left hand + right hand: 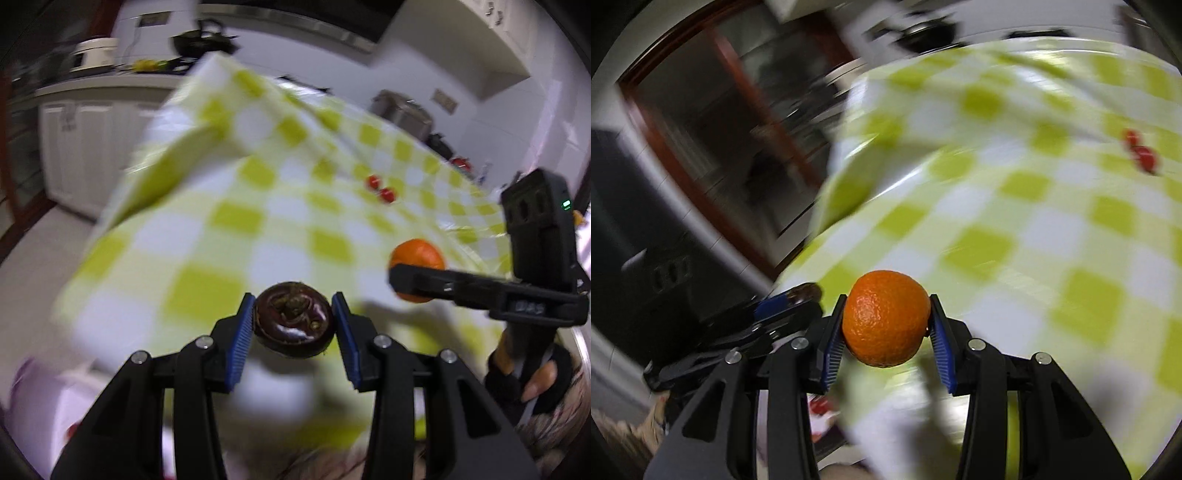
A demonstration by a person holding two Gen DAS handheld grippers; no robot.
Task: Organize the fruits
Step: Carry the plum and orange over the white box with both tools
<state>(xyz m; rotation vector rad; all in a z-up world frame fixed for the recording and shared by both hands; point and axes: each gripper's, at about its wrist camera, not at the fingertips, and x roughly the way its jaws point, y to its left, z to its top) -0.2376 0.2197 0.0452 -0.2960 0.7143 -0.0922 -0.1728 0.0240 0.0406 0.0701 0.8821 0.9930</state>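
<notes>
My left gripper (294,321) is shut on a dark purple mangosteen (294,325), held above the near edge of a table with a green-and-white checked cloth (229,221). My right gripper (886,325) is shut on an orange tangerine (886,317), also lifted over the cloth (1015,206). In the left wrist view the right gripper (410,284) comes in from the right with the tangerine (417,254) behind its finger. In the right wrist view the left gripper's blue pad (772,306) shows at the lower left. Two small red fruits (380,188) lie farther back on the cloth, also seen as red fruits (1141,155).
A person's gloved hand (528,380) holds the right gripper's handle. Behind the table runs a white kitchen counter (92,85) with a rice cooker (94,53) and a black wok (203,40). A dark wood-framed cabinet (720,122) stands left of the table. Both views are motion-blurred.
</notes>
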